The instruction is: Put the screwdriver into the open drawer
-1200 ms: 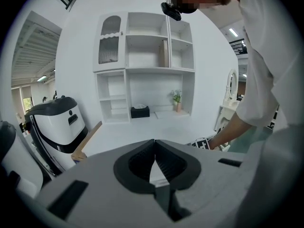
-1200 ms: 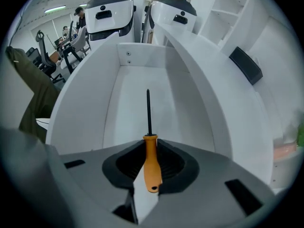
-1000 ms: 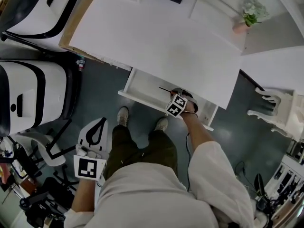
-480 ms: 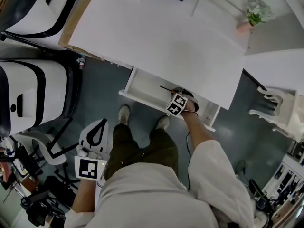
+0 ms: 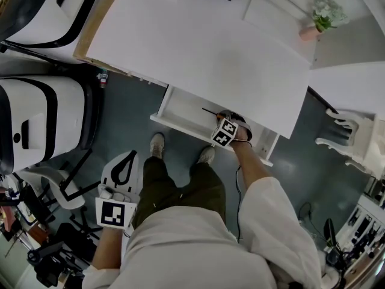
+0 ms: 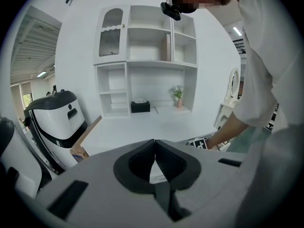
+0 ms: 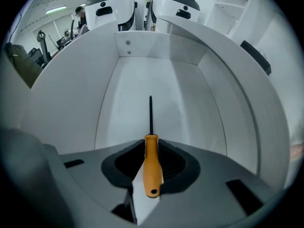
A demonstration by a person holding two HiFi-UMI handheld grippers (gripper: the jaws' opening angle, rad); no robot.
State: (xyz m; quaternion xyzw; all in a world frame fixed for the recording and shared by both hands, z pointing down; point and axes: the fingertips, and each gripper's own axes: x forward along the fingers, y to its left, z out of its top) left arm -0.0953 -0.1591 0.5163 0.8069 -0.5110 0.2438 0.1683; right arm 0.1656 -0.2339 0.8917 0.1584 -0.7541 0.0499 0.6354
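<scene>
Two white-and-black machines (image 5: 36, 119) stand at far left on the dark floor (image 5: 123, 110), beside a white desk (image 5: 198, 47). The left gripper (image 5: 127, 156) hangs low by the person's left hip, well apart from the desk. It is closed and empty, and in the left gripper view (image 6: 155, 146) its black pads (image 6: 141, 163) meet at the tips with nothing between them.

Toward the middle, the person's pale shoes (image 5: 156, 145) point at the open drawer (image 5: 180, 124), which is pulled out from under the desk's front edge. The right gripper (image 5: 231, 120) reaches steeply down into the drawer's right part, its marker cube (image 5: 224, 132) above the front rim.

In the right gripper view (image 7: 152, 144) the jaws have just been opening. They stand loosened on either side of the screwdriver (image 7: 151, 167), close beside its orange handle. The thin dark shaft runs away from the jaws over the white drawer (image 7: 156, 49) floor. From the head view only that shaft (image 5: 208, 111) shows, pointing left inside the drawer. Whether the tool rests on the floor cannot be told.

At far right a small plant in a pink pot (image 5: 308, 34) stands near the desk's back corner
</scene>
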